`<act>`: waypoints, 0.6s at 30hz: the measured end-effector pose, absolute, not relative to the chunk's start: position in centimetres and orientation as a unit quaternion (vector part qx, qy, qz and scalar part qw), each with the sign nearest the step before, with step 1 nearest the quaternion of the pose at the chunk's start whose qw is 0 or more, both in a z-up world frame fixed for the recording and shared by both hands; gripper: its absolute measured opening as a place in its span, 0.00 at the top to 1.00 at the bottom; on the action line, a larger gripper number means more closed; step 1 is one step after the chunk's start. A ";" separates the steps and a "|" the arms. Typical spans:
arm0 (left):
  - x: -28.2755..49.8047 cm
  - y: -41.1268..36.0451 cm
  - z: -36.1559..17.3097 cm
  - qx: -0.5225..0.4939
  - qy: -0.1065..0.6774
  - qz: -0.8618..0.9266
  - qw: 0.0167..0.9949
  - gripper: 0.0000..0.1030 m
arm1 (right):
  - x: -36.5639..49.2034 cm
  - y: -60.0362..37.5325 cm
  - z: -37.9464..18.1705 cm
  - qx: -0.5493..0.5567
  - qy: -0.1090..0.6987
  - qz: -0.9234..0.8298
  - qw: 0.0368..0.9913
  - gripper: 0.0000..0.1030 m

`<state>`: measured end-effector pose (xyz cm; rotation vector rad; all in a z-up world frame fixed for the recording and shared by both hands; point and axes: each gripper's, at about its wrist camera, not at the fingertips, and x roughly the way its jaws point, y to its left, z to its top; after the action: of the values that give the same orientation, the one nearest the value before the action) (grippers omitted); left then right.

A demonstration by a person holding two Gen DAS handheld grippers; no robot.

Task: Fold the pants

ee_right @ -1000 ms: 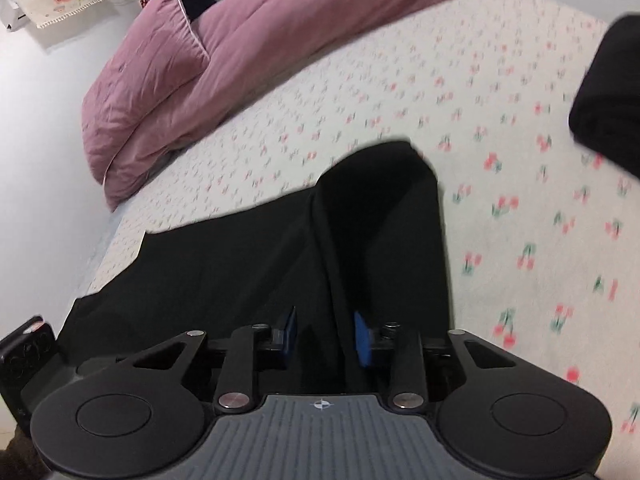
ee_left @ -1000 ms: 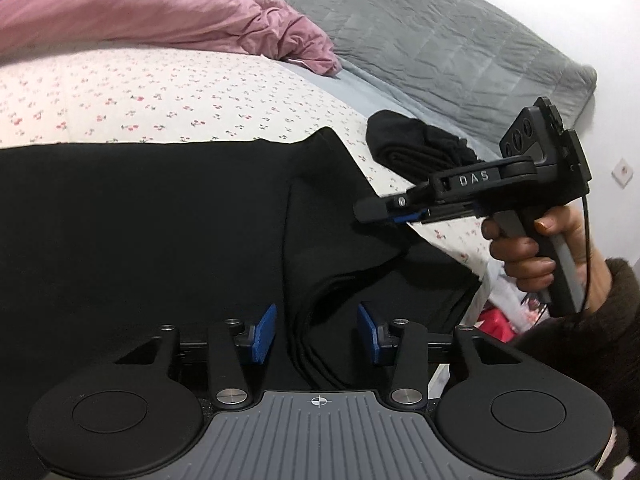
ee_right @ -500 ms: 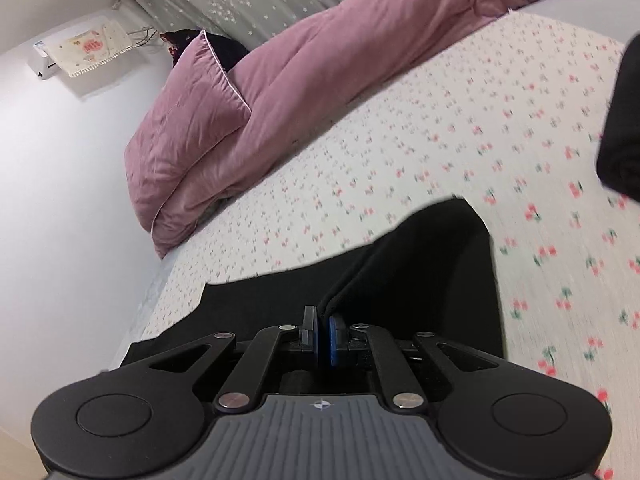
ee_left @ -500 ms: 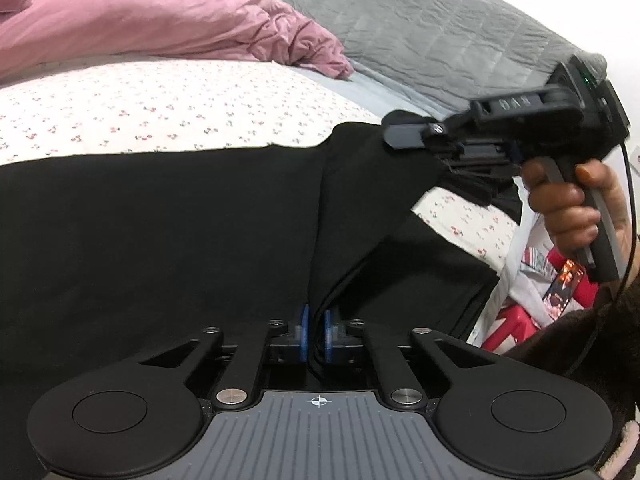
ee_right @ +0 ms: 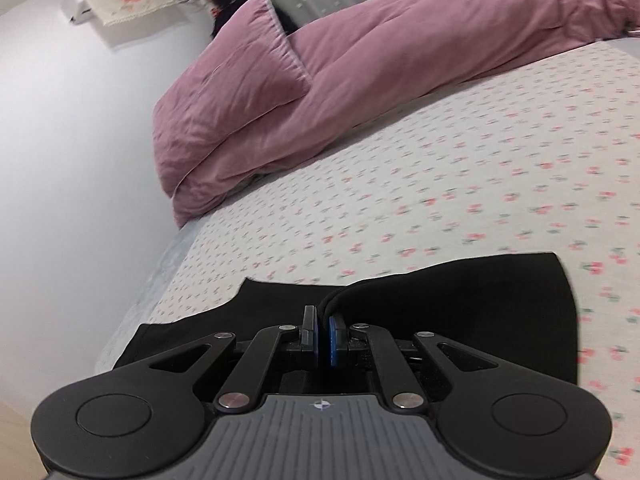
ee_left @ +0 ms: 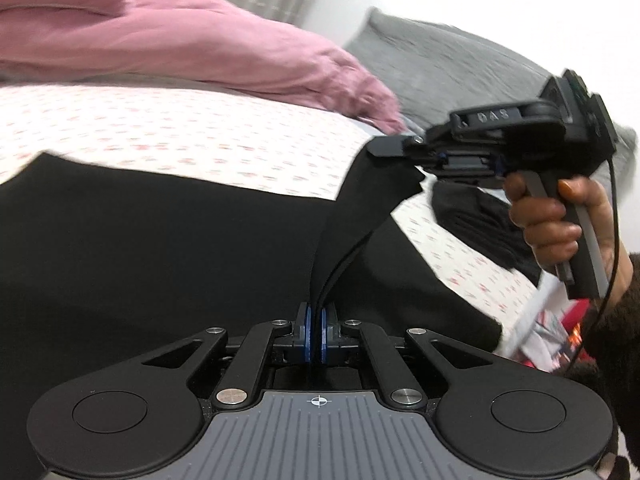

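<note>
Black pants lie spread on a bed with a white floral sheet. My left gripper is shut on the near edge of the pants' end, lifting a taut strip of fabric. My right gripper, held by a hand, is shut on the far corner of the same end, raised above the bed. In the right wrist view the right gripper pinches the black fabric, and the pants hang below it over the sheet.
A pink duvet and pillow lie along the far side of the bed. A grey quilt is at the back right. A second black garment lies on the sheet under the right gripper. A white wall borders the bed.
Both grippers closed on the end of the pants and lifted it off the bed. The fabric between them now hangs raised and taut.
</note>
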<state>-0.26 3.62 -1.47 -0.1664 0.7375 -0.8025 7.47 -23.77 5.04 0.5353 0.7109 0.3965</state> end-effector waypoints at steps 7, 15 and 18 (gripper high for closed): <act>0.3 9.8 -1.4 -0.130 0.362 -0.319 0.866 0.98 | 10.3 -18.3 4.8 0.241 0.363 0.228 0.871 0.94; -0.1 16.2 -1.2 -0.173 0.346 -0.242 0.890 0.98 | 13.2 -11.5 5.2 0.228 0.371 0.274 0.857 0.94; -0.3 19.5 -1.1 -0.195 0.338 -0.205 0.898 0.98 | 14.4 -8.8 4.9 0.228 0.375 0.297 0.848 0.94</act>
<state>-0.25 19.51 -1.15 -0.4048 0.6991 -0.4244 14.40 -8.79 4.88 0.4804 0.7904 0.6260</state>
